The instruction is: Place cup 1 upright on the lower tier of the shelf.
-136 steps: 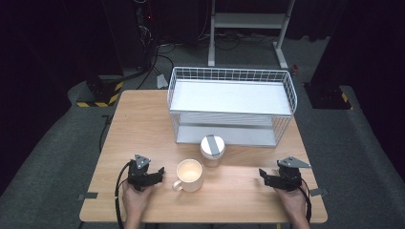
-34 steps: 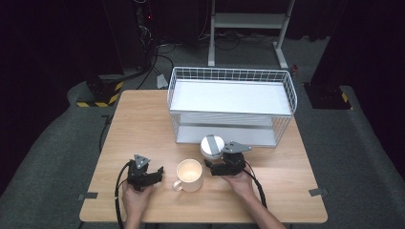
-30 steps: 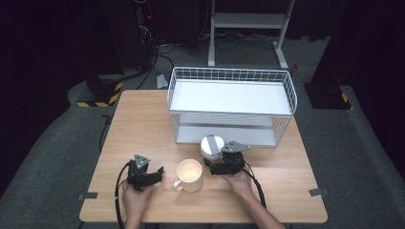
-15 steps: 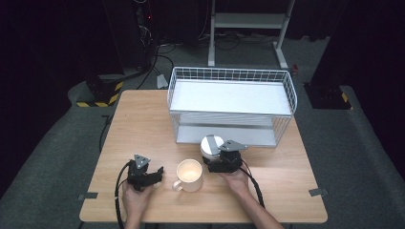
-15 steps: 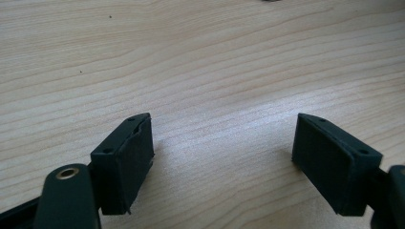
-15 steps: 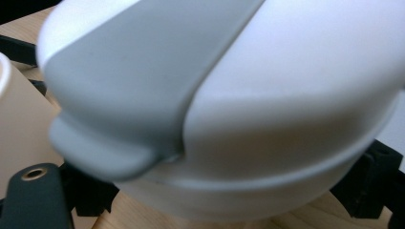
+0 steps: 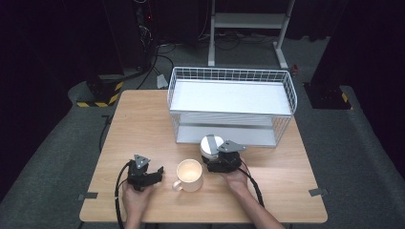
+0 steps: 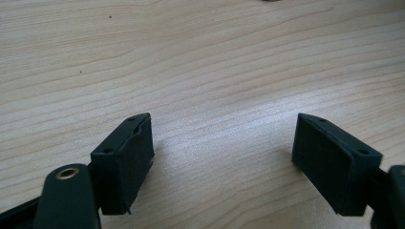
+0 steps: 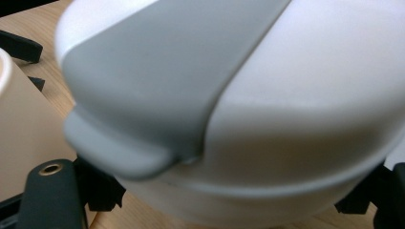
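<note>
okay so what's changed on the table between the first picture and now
The right gripper has moved in from the table's right front corner to the white lidded cup, and its jaws have just been closing with the cup between them. The left gripper, the cream mug and the wire rack stayed where they were.

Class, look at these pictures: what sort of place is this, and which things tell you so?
Probably a lab or recording studio, not a home: a lone wooden table on grey carpet, dark surroundings, cabling and a metal stand behind it.
</note>
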{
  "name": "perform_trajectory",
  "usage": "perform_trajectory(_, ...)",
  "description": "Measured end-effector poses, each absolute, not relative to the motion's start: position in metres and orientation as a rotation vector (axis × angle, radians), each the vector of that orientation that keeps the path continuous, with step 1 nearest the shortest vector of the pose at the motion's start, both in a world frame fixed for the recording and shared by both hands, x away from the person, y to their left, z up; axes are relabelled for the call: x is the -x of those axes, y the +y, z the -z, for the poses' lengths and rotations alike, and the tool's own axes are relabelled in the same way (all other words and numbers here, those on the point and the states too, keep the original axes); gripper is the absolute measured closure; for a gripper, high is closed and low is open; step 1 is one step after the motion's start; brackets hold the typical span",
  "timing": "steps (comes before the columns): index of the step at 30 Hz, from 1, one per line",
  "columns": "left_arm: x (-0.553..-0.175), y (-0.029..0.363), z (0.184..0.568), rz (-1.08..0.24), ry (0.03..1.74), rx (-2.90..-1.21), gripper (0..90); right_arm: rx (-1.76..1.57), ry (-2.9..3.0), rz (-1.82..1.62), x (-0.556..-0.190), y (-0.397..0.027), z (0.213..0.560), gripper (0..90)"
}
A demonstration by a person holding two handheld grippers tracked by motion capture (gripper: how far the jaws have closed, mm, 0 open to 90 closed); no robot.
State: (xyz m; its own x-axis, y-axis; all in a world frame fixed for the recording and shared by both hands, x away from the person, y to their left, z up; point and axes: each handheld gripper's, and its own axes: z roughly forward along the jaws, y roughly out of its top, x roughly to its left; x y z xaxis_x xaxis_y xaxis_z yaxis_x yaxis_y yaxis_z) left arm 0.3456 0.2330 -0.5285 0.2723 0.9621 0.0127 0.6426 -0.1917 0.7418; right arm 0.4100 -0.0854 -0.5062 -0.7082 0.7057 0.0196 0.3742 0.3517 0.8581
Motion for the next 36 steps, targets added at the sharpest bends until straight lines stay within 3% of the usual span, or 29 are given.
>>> perform_trajectory(36,-0.3456,0.2329,0.5285,-0.654,1.445,-1.918,22.1,-0.949,2.246,-1.29,-0.4109,-0.094,0.5001,18.8)
